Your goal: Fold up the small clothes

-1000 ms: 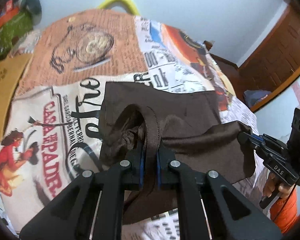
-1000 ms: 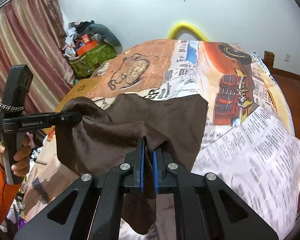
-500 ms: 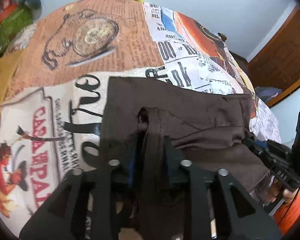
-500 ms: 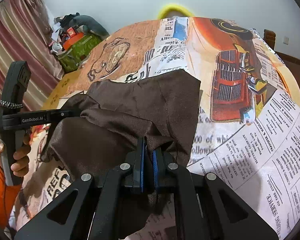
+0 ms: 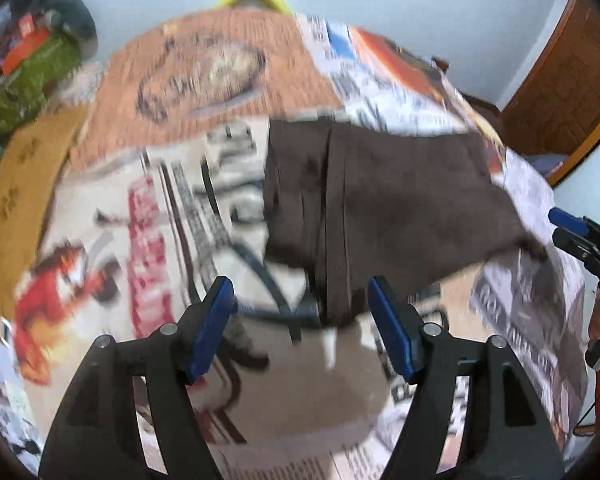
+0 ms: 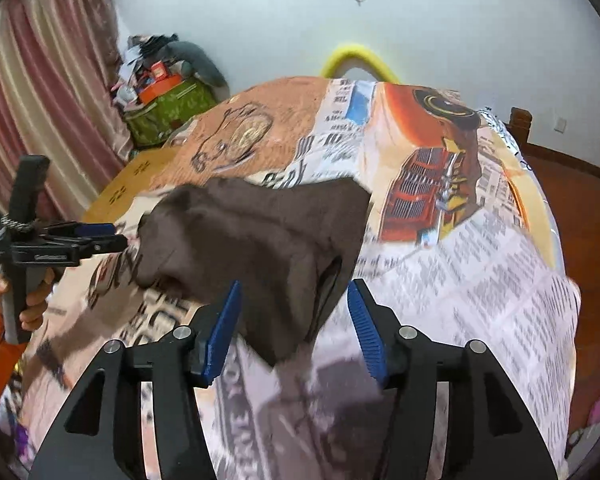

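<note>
Newsprint-patterned bedding [image 5: 148, 240] fills my left wrist view, blurred; my left gripper [image 5: 300, 308] gapes wide with nothing between its pads, the brown garment [image 5: 380, 200] lying folded from 12 toward 2 o'clock. Through my right wrist view, my right gripper [image 6: 294, 312] also stands wide, the garment just ahead at 11 o'clock, curtains [image 6: 40, 100] at 9.

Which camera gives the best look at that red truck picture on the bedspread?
The right wrist view: the red truck lies unobstructed and fairly sharp to the right of the brown garment. The left wrist view is blurred and shows at most an orange-red sliver of print at the far edge.
</note>
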{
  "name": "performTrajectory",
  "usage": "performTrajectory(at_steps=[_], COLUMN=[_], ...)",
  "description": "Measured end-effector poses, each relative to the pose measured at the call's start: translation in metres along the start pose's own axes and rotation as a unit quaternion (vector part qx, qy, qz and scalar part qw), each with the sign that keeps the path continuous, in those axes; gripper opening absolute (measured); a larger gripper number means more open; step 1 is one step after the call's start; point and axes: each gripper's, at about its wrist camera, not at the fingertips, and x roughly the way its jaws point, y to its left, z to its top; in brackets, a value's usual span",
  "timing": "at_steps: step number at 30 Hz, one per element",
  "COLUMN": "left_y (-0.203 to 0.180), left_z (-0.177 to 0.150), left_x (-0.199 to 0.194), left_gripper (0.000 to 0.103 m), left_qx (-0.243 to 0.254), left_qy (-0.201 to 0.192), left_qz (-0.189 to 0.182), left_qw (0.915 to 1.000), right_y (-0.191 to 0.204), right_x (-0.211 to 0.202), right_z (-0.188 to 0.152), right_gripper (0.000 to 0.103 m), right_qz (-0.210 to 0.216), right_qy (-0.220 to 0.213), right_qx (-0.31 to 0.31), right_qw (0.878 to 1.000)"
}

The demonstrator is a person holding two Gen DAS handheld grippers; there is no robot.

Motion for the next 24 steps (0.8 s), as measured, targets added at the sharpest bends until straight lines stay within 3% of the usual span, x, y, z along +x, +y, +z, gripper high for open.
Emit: performTrajectory(at_steps=[4,9,11,12,13,14,15,17,24], left_y=[-0.006,-0.022,-0.024,-0.026,-0.027,-0.028,-0.028,-0.03,-0.028], left_z=[-0.02,-0.013,-0.005,-0.001,0.003,0.007,0.012,0.024,0.068], left_x=[0.022,0.024,0.02,0.019,0.018,0.016,0.015,0.011,0.001], left_gripper=[0.069,0.069,0.056,0.04,0.022,0.012,0.007,0.007,0.006], left_qx=[0.005,0.032,0.038,0.045,0.048,0.048,0.048,0.054,0.033], left_qy=[0.034,0.012,-0.01,-0.016,-0.019,-0.023,-0.028,-0.045,-0.073], left_qz=[0.005,0.051,0.06,0.063,0.06,0.052,0.053,0.062,0.064], left_qw=[0.9994,0.9981,0.9974,0.9969,0.9969,0.9972,0.997,0.9956,0.9947], right_y=[0.01,0.009,0.004,0.002,0.002,0.002,0.002,0.005,0.011], right_x=[0.007,0.028,0.035,0.038,0.038,0.039,0.039,0.035,0.032], right_z=[-0.015,-0.019,-0.015,-0.011,-0.01,-0.007,-0.005,0.002,0.039], right_gripper=[0.052,0.052,0.051,0.047,0.035,0.025,0.022,0.017,0.014], right_qz=[-0.01,-0.034,-0.039,-0.038,-0.035,-0.03,-0.026,-0.019,-0.028], right_qy=[0.024,0.043,0.042,0.039,0.037,0.037,0.036,0.021,-0.029], right_qx=[-0.03,-0.041,-0.035,-0.035,-0.036,-0.037,-0.038,-0.042,-0.067], right_qw=[0.999,0.998,0.998,0.998,0.998,0.998,0.998,0.999,0.997])
